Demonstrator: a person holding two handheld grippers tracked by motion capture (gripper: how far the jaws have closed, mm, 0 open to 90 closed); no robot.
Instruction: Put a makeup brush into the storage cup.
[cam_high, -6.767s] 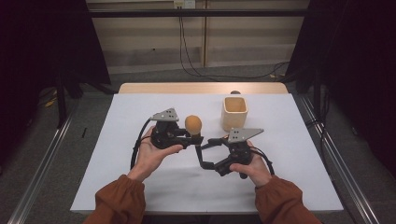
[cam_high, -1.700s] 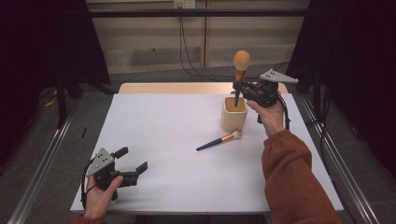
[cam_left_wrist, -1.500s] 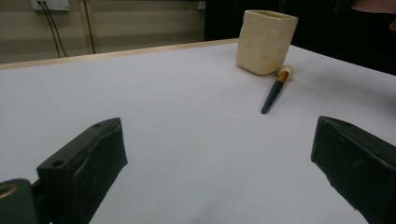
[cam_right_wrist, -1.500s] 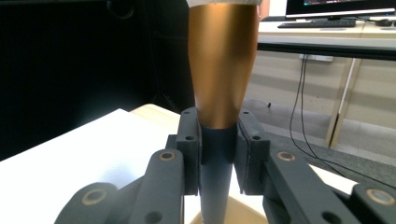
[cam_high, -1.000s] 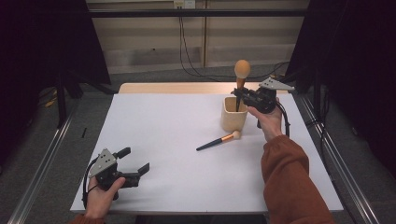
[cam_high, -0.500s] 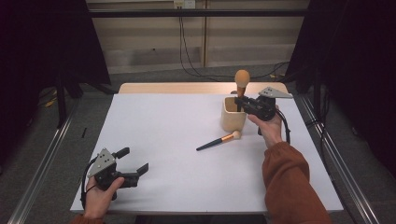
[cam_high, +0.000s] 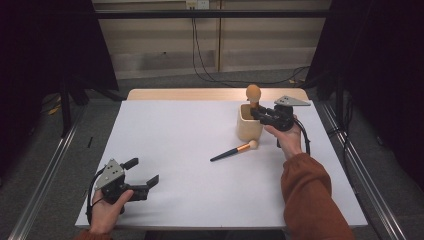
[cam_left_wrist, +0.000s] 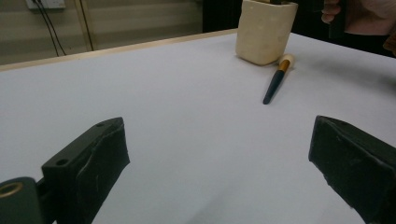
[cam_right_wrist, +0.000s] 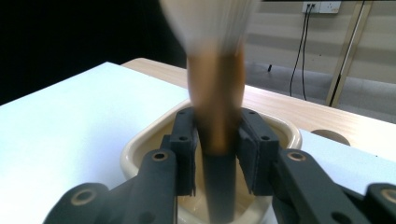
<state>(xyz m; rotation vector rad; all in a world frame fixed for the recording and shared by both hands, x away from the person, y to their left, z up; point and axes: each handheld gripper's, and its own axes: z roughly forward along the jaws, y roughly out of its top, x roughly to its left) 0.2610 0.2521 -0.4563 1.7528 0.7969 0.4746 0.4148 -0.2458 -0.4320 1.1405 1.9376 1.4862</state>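
Right gripper (cam_right_wrist: 215, 154) stood over the cup (cam_high: 248, 123), jaws just eased apart, the big brush (cam_right_wrist: 215, 93) upright between them with a thin gap at each pad; handle already down inside the cup, head up. Judged: first brush as good as placed, release nearly complete. Small brush (cam_high: 233, 151) lay flat on the table (cam_high: 175, 130) just beside the cup, yet to be picked up. Left gripper (cam_high: 141, 174) was open, empty, near the front edge, well apart.
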